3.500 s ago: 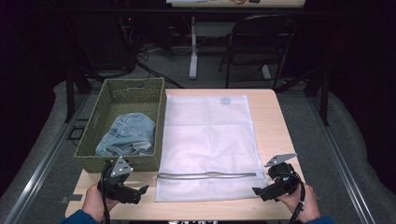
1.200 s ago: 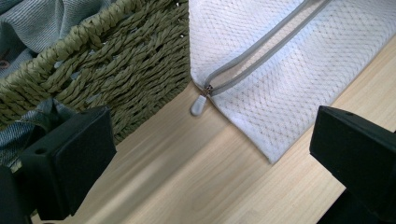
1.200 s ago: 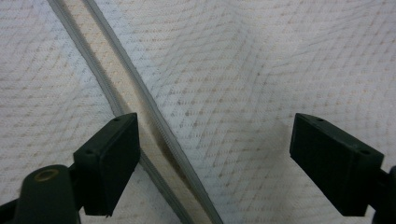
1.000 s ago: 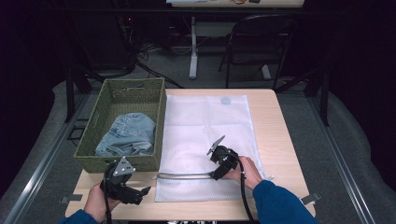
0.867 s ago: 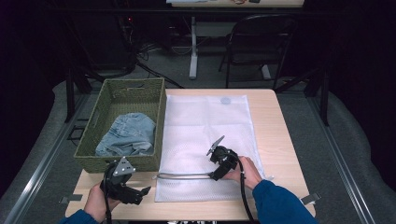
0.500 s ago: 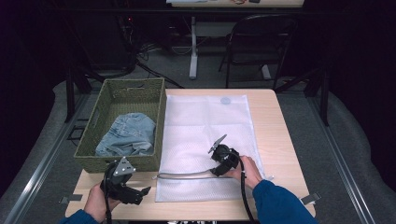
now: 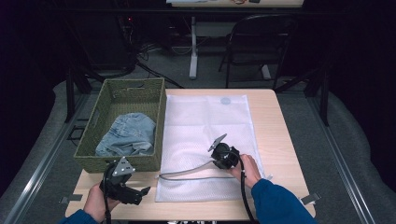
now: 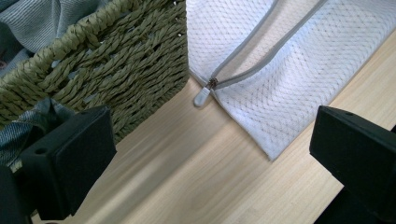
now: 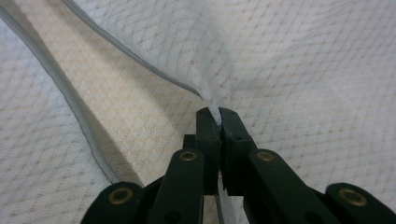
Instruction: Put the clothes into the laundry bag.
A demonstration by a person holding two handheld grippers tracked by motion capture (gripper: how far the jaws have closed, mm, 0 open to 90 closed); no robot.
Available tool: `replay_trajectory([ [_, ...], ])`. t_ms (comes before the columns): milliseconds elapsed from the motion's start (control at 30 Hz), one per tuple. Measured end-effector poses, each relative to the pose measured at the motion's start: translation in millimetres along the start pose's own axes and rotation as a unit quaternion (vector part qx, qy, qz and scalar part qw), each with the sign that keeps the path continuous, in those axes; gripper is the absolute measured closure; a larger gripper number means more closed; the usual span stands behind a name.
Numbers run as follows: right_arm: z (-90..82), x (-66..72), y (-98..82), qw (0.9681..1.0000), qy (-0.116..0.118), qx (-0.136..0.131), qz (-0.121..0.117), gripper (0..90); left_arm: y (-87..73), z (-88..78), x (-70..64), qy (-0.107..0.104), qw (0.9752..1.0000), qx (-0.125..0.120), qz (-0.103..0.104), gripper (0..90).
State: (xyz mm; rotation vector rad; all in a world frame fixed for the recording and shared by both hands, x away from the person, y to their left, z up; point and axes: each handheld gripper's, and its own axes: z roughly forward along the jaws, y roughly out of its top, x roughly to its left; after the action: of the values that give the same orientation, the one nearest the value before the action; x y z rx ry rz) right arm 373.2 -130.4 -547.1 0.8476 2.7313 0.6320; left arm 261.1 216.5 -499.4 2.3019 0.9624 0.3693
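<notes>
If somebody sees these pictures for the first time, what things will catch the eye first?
First, the large white mesh laundry bag lying flat on the wooden table, its zipper open. The right gripper is shut on the mesh at the upper edge of the opening. To the bag's left stands a green woven basket with folded blue jeans inside, and the left gripper waits open at the table's near edge.

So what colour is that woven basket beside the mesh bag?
Olive green; the basket shows best in the left gripper view.
</notes>
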Motion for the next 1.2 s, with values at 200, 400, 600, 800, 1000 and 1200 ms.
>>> replay_trajectory([
  [200, -11.3, -4.6, 1.9, 0.9998, 0.003, -0.02, 0.002, 88.1, 0.5, -0.9, -0.4, -0.023, 0.9997, -0.005, 0.008, 1.2],
  [400, -21.3, -5.0, 5.6, 0.9995, -0.002, -0.033, 0.001, 88.1, 0.2, -1.5, 1.2, -0.027, 0.9996, -0.008, 0.006, 0.6],
  [600, -35.4, -7.2, 10.8, 0.998, -0.011, -0.062, -0.002, 88.1, 0.2, -5.9, 4.8, -0.041, 0.9987, -0.031, 0.003, 1.2],
  [800, -47.8, -9.3, 15.2, 0.9961, -0.017, -0.087, -0.007, 88.1, 2.9, -8.9, 4.3, -0.032, 0.9989, -0.033, 0.007, 3.7],
  [1000, -45.7, -10.5, 15.0, 0.9965, -0.01, -0.083, -0.01, 88.2, 12.2, -21.4, 5.0, -0.049, 0.9969, -0.031, 0.054, 0.2],
  [1200, -44.3, -13.0, 14.1, 0.9967, -0.004, -0.08, -0.014, 88.2, 26.5, -34.6, 16.8, -0.048, 0.9942, -0.05, 0.082, 0.0],
])
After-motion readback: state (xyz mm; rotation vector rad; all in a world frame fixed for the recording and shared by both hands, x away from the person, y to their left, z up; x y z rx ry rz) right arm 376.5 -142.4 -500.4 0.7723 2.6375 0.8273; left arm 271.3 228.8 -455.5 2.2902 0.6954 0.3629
